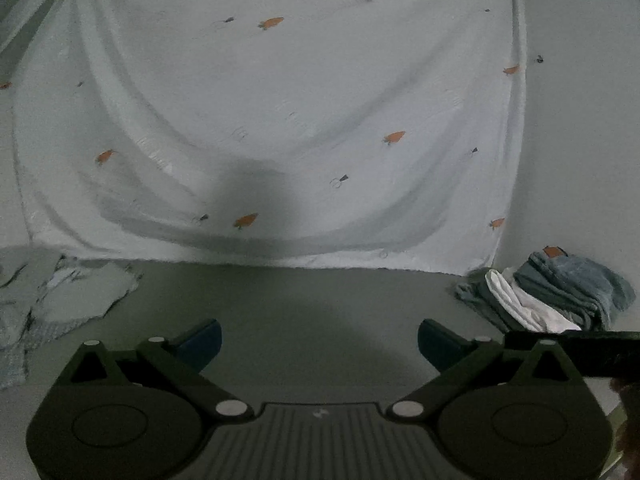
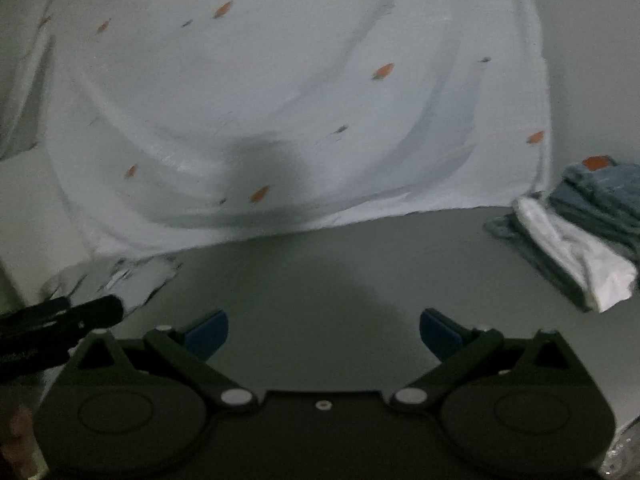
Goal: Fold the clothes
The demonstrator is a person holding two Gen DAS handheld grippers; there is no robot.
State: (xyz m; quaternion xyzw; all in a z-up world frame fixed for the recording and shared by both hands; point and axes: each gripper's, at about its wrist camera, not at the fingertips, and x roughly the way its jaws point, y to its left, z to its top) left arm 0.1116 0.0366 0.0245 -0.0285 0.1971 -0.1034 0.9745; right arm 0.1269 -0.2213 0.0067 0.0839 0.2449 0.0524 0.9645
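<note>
— So where were your fingers at that moment?

— Both sets hung over the bare grey bench [image 1: 320,300], holding nothing. My left fingers [image 1: 319,342] were spread wide, blue pads [image 1: 202,338] well apart with only bench between them. My right fingers [image 2: 323,334] stood just as wide, their pads [image 2: 440,330] clear of any cloth.

— And the clothes?

— From the left wrist, a crumpled pale garment [image 1: 60,300] lay at about ten o'clock of my left fingers, near but not touching. A stack of folded clothes [image 1: 552,292] sat at about two o'clock: blue jeans [image 1: 576,276] with a brown patch on top, a white piece [image 1: 524,304] beneath them, and a grey-green layer under that.

— Did the right wrist show the same?

— Yes. The crumpled garment [image 2: 120,276] was at ten o'clock, the stack [image 2: 580,240] at two o'clock, well apart from my right fingers. The picture was a little blurred.

— What stood behind?

— At twelve o'clock a white sheet printed with small orange carrots [image 1: 272,120] hung in sagging folds, its lower edge meeting the far side of the bench. A dark shadow fell across its lower middle.

— Could either hand see the other?

— The black body of the right tool [image 1: 580,352] edged in at three o'clock of the left view, and the left tool [image 2: 56,328] showed at nine o'clock of the right view.
</note>
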